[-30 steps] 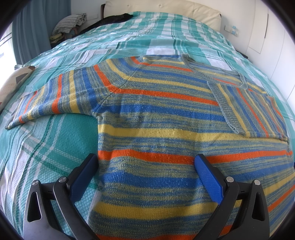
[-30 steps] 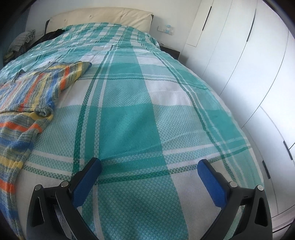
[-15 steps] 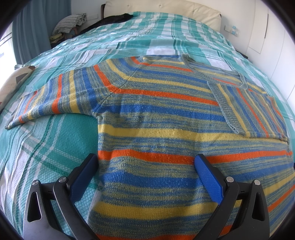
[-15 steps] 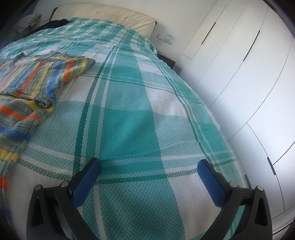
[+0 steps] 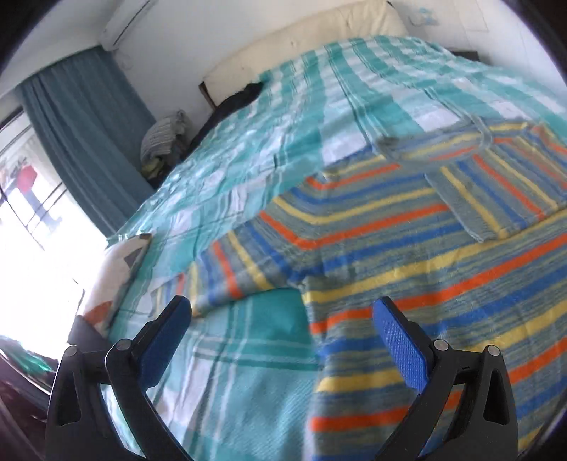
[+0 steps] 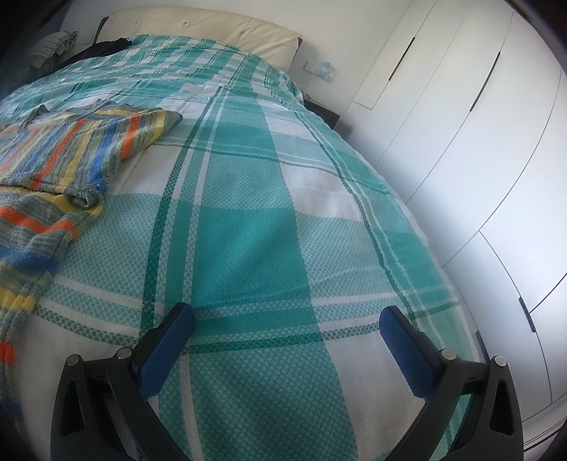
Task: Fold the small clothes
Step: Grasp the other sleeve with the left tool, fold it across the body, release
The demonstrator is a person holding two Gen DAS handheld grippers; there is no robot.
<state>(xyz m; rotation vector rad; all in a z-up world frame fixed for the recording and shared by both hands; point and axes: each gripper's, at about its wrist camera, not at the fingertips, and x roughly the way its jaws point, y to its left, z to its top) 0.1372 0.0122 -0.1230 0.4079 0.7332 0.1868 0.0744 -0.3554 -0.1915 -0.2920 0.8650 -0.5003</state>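
Note:
A striped knit sweater [image 5: 407,255] in blue, yellow and orange lies flat on the teal plaid bedspread [image 5: 248,372]. Its right sleeve [image 5: 496,198] is folded in over the chest; its left sleeve [image 5: 219,276] stretches out to the left. My left gripper [image 5: 281,337] is open and empty, above the sweater's left side edge near the armpit. In the right wrist view the sweater [image 6: 63,159] lies at the far left. My right gripper [image 6: 287,340] is open and empty over bare bedspread [image 6: 265,230], well right of the sweater.
A cream headboard [image 6: 212,26] stands at the far end. White wardrobe doors [image 6: 478,124] run along the bed's right side. A patterned pillow [image 5: 117,269], teal curtain [image 5: 85,124] and bright window are on the left. Folded clothes [image 5: 163,136] sit by the far left corner.
My left gripper has swung left and tilted, from over the sweater's body to its left edge. My right gripper has shifted slightly, with more of the sweater in its view.

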